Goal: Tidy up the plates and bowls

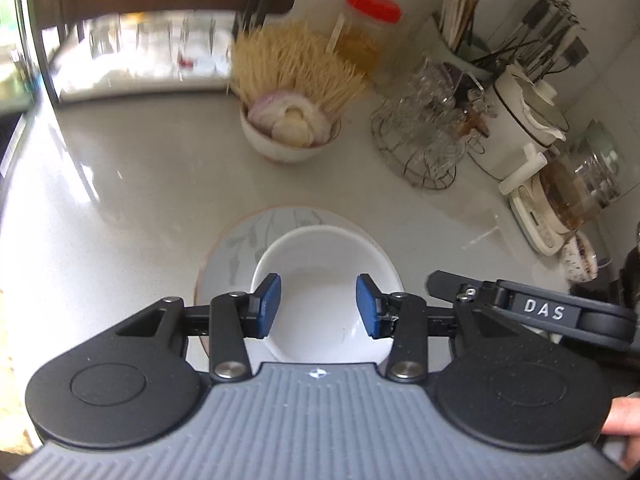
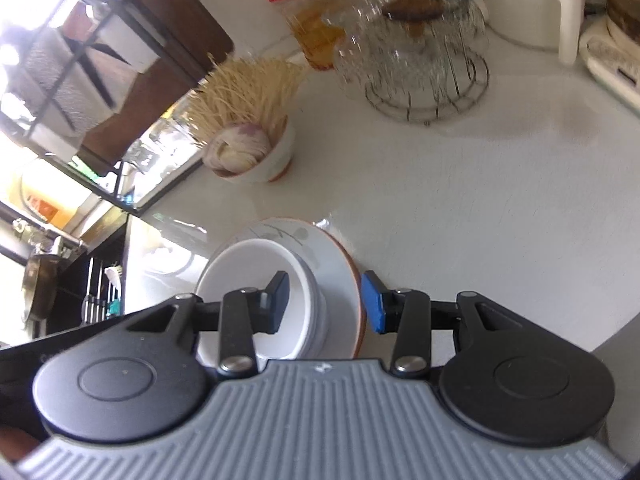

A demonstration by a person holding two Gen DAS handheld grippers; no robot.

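My left gripper [image 1: 318, 306] hangs wide open above the white bowl [image 1: 320, 280], mouth up on the plate [image 1: 240, 248]. My right gripper [image 2: 325, 302], also wide, seemingly straddles bowl wall and plate rim.

The bowl's [image 1: 320, 276] near rim is hidden beneath the left gripper [image 1: 318, 306], and so is the near half of the plate [image 1: 236, 248] under it. Ahead, the toothpicks [image 1: 292, 60] and glasses [image 1: 428, 112] are motion-blurred. Far right, the kettle [image 1: 580, 184] is cut by the edge.
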